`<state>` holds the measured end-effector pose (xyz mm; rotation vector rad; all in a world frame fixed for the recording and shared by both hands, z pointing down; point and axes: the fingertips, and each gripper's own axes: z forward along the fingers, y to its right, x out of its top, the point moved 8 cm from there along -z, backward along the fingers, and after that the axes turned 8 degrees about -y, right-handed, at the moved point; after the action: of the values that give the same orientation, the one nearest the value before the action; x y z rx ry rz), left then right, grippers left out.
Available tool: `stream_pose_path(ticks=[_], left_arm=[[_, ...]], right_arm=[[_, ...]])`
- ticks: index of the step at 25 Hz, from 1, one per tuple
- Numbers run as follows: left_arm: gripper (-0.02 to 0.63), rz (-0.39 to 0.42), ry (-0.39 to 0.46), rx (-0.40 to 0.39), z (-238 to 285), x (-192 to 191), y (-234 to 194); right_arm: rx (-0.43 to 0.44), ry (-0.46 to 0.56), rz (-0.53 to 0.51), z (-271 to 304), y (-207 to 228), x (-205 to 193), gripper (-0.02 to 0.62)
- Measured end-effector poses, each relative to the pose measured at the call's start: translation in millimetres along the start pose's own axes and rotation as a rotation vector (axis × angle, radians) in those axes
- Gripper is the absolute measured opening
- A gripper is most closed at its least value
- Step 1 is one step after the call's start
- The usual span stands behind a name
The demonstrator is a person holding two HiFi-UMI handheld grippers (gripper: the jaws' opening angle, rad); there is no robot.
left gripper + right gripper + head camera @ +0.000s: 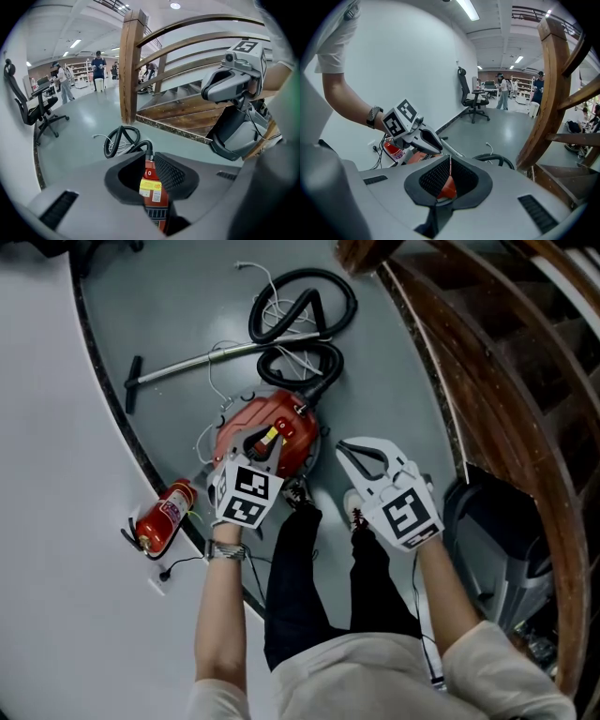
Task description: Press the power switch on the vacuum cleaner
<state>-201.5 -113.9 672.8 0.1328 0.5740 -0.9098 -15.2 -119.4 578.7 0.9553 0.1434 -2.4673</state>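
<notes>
The red round-bodied plastic vacuum cleaner [281,423] sat on the grey floor [187,296] right in front of the person, w/ its black ribbed hose [302,315] coiled beyond it and a long metal wand [206,360] lying off to the left. A red fire extinguisher [167,517] stood by the white wall [56,474], near the vac's left side. The left gripper [265,457] hung over the vac's near top, angled down at it. Whether it touched the casing couldn't be told. In the left gripper view its fingers [171,176] stood a narrow way apart w/ nothing clamped btwn them. Straight through that gap showed the vac's red body, a small red rocker marked 0 [149,173] and a yellow label [150,186] just under it. So the rocker lay dead ahead of the fingertips, beyond them rather than btwn them. The right gripper [345,451] was just off the vac's right edge, over bare floor and apart from the casing, w/ the wooden staircase [487,352] further right. Its fingers [436,176] met at the tips and held nothing. Only a sliver of red vac showed through the slit behind the tips in the right gripper view.
</notes>
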Motion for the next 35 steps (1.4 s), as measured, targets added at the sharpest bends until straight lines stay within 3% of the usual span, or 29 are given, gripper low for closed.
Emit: stream_pose_path(ticks=[9, 24, 29, 35], left_arm=[[0.092, 0.037, -0.048, -0.035, 36.6, -3.0, -2.8], [0.094, 0.054, -0.142, -0.042, 83.0, -23.1, -3.7], [0.092, 0.096, -0.197, -0.028, 90.3, -27.2, -3.8], [0.092, 0.039, -0.24, -0.006, 93.5, -25.5, -7.4]], right_arm=[[-0.008, -0.01, 0.037, 15.5, 5.9, -14.1, 0.031], [-0.008, -0.02, 0.075, 36.3, 10.4, -34.7, 0.031], [-0.006, -0.022, 0.075, 43.2, 15.8, -35.8, 0.031], [-0.006, -0.029, 0.076, 43.4, 19.4, -35.8, 0.031]])
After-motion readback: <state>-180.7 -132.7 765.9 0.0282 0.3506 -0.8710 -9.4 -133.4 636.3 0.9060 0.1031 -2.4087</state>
